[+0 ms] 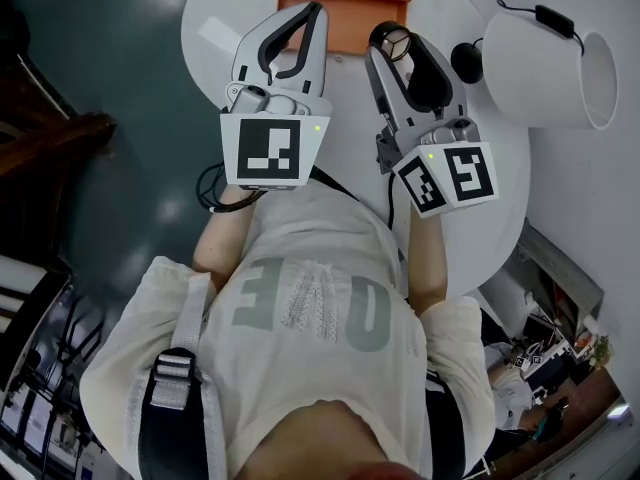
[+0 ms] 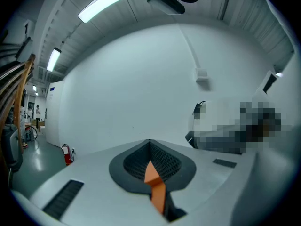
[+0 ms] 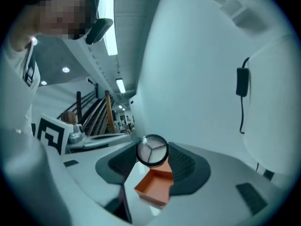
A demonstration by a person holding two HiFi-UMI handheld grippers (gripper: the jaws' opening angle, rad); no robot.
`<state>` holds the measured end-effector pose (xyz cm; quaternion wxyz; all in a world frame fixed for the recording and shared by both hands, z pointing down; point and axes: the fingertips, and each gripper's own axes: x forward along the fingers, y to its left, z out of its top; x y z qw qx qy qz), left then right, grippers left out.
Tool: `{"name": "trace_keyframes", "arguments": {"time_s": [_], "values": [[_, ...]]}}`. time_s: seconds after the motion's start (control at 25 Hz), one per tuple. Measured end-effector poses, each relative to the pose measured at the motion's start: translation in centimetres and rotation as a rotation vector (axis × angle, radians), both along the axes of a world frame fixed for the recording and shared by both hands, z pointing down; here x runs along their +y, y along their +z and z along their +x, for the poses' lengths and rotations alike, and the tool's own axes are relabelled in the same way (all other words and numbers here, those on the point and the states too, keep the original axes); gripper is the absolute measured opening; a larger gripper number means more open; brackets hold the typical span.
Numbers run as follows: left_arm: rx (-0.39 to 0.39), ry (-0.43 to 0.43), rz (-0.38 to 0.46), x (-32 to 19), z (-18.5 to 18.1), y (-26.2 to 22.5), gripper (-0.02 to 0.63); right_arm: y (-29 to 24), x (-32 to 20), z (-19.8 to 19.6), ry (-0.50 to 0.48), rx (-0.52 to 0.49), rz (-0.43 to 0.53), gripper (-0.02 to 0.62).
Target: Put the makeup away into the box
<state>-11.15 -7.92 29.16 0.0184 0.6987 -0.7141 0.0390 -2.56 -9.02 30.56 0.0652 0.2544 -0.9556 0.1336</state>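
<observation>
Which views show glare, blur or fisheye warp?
Head view: sharp, evenly lit; pale glare patches on the dark floor. Left gripper view: heavy fisheye, dark corners, ceiling strip light blown out and bowed. Right gripper view: same warp, greenish cast; round compact crisp, foreground nearest the lens soft.

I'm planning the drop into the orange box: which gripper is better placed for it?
Right. The right gripper is clamped on the round compact, close to the orange box; the left gripper is shut and holds nothing.

Box (image 1: 340,13) on table (image 1: 215,38); compact (image 1: 390,41) over box's near right corner; lamp (image 1: 550,63) right of box.
</observation>
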Motion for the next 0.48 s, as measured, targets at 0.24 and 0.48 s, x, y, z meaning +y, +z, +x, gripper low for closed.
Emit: {"name": "trace_keyframes", "arguments": {"time_s": [0.24,0.48], "values": [[0.013,0.023,0.031,-0.3,0.9,-1.3,0.008,-1.2,-0.7,1.8,0.042,-0.066,-0.028,0.216],[0.015,0.008,0.02,-0.1,0.6,-1.0,0.008,-1.1,-0.8,1.4,0.038,-0.043,-0.002,0.216]]}}
